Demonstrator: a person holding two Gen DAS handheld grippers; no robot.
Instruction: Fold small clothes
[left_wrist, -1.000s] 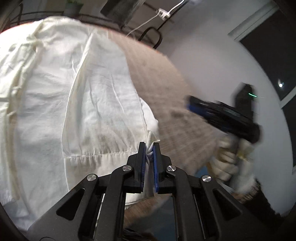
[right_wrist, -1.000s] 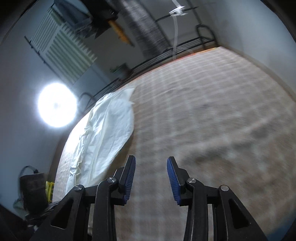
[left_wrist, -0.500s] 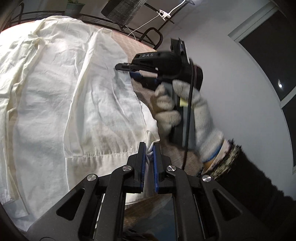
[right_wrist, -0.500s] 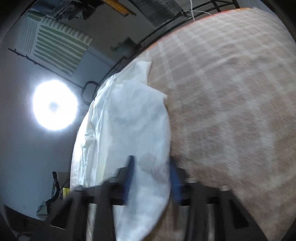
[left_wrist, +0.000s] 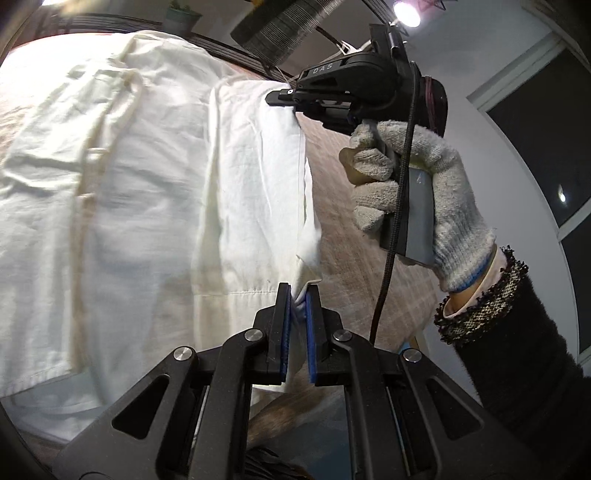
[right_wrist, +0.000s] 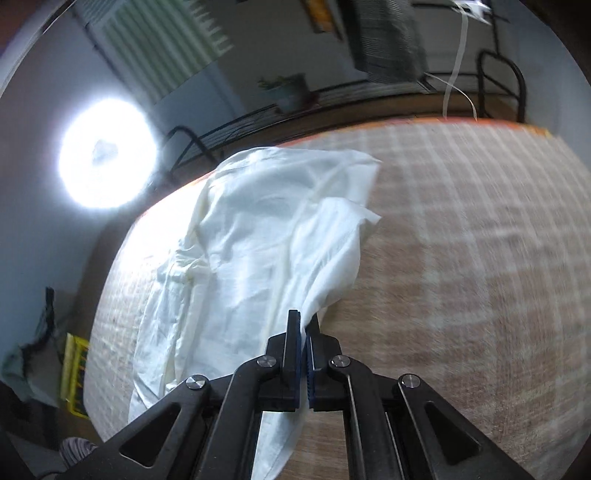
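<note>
A white shirt (left_wrist: 140, 192) lies spread over a checked brown bedcover (left_wrist: 369, 258). My left gripper (left_wrist: 299, 295) is shut on the shirt's near right edge, with cloth bunched between its blue pads. Farther along that same edge, the right gripper (left_wrist: 284, 96) pinches the cloth, held by a hand in a knit glove (left_wrist: 413, 177). In the right wrist view the right gripper (right_wrist: 306, 325) is shut on the shirt (right_wrist: 251, 266), whose edge rises into the jaws.
The bedcover (right_wrist: 461, 277) stretches bare to the right of the shirt. A black metal bed rail (right_wrist: 498, 85) runs along the far side. A bright lamp (right_wrist: 105, 157) glares at the left, and a yellow object (right_wrist: 75, 373) lies on the floor below.
The right gripper swept in from the right over the bedcover to the shirt's far edge and shut on it. My left gripper kept its hold and shifted along with the cloth.
</note>
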